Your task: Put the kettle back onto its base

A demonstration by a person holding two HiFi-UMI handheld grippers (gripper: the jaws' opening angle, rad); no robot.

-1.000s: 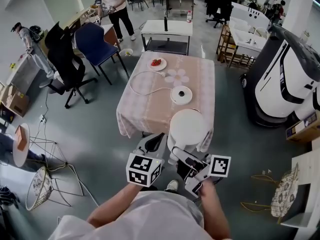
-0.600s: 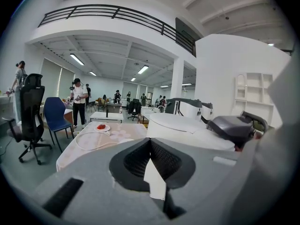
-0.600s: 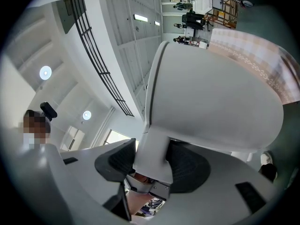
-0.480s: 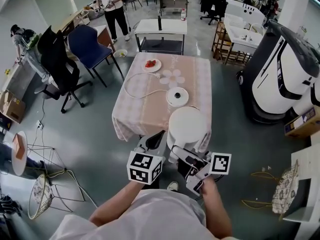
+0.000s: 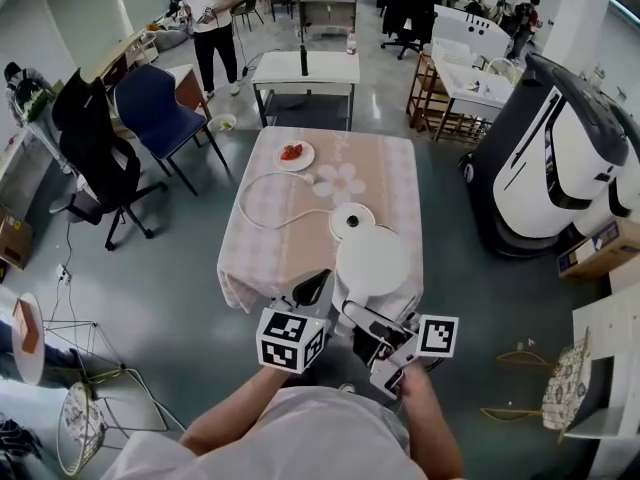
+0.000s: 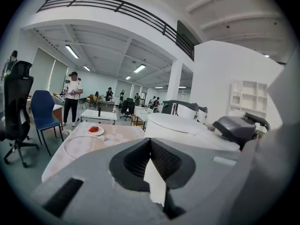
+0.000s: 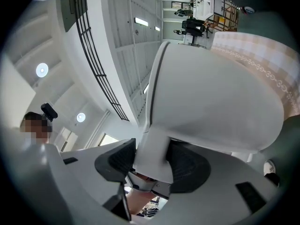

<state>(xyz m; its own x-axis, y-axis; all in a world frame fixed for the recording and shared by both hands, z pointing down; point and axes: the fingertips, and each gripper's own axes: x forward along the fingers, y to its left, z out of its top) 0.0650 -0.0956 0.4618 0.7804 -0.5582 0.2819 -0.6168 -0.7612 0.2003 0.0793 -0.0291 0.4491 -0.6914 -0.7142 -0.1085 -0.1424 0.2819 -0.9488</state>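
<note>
Evidently right gripper (image 7: 151,167) jaws gripped kettle (image 5: 372,263) handle (image 7: 151,146), left gripper (image 6: 152,163) jaws shut empty; base (image 5: 352,221) at 12 o'clock, misaligned landing risked tipping.

Bright, even light; fisheye-warped edges

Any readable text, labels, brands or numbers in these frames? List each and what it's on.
None legible in any view.
On the left gripper, marker cube: black-and-white square pattern only, no letters or digits.
On the right gripper, marker cube: same.
On the kettle, base, tablecloth: no print visible.
On the cardboard box: any print too small to read.
</note>
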